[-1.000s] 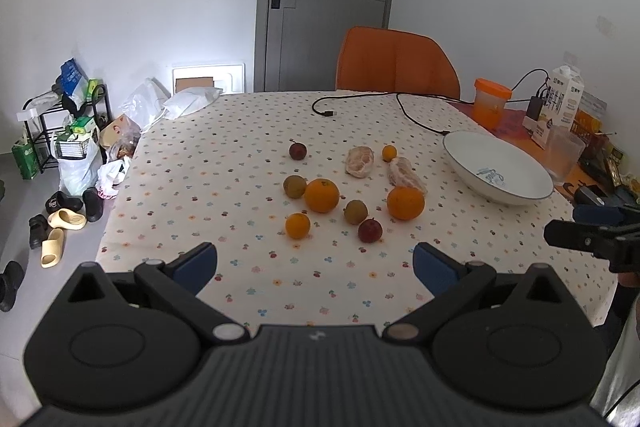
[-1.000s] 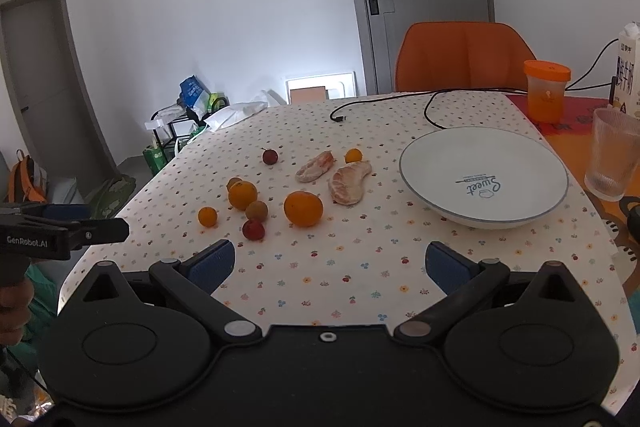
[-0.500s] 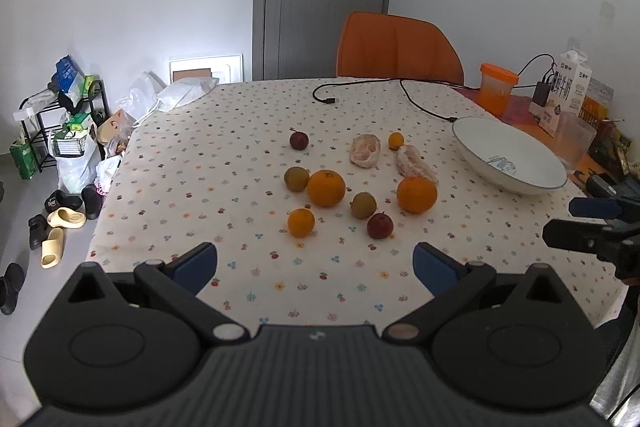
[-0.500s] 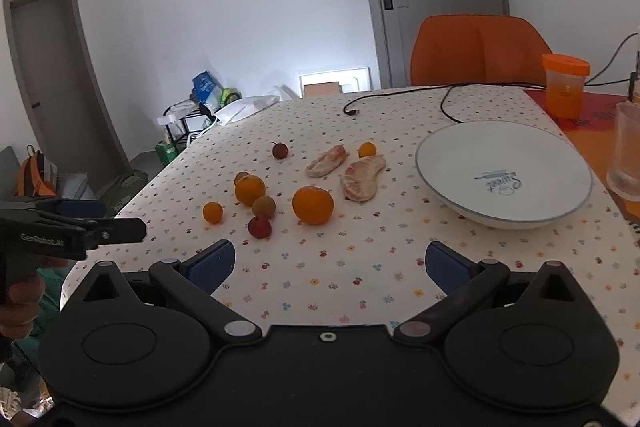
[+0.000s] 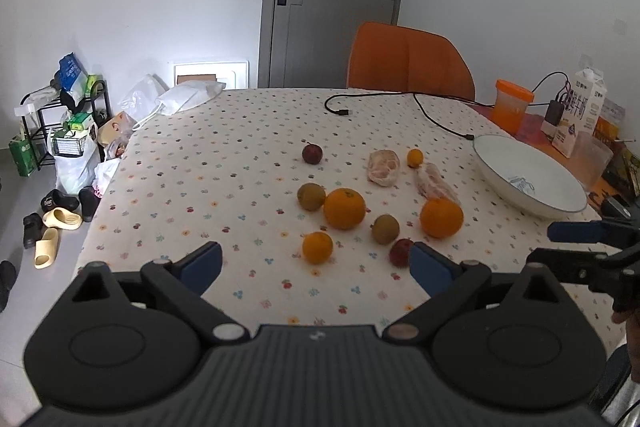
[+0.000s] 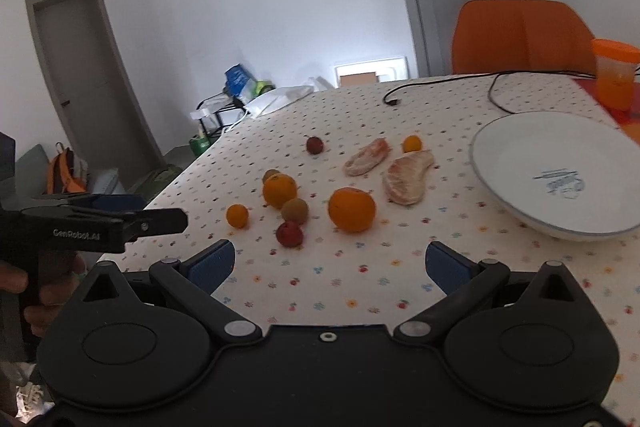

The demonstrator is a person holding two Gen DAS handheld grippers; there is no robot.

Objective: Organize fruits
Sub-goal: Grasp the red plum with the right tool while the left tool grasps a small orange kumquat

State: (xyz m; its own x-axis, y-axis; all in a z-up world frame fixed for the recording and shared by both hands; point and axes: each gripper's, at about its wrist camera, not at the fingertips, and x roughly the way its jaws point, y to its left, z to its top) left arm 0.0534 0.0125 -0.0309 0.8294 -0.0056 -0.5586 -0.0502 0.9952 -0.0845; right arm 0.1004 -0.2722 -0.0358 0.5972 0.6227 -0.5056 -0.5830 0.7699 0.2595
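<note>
Both claws nearer table than a second ago, fruit now larger in view. Left claw wide apart but starting to close, nothing between pads. Right claw apart, empty. Fruit scattered mid-cloth: small orange and red fruit closest to left claw. White bowl empty, right of fruit. Approach under way, no pick yet; likely first grab near small orange.

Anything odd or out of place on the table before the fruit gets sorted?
Two peeled citrus pieces lie bare on the tablecloth among whole fruit. The white bowl is empty, with every fruit loose beside it. A black cable trails across the table to the bowl's rim. Nothing is spilled or visibly damaged.
</note>
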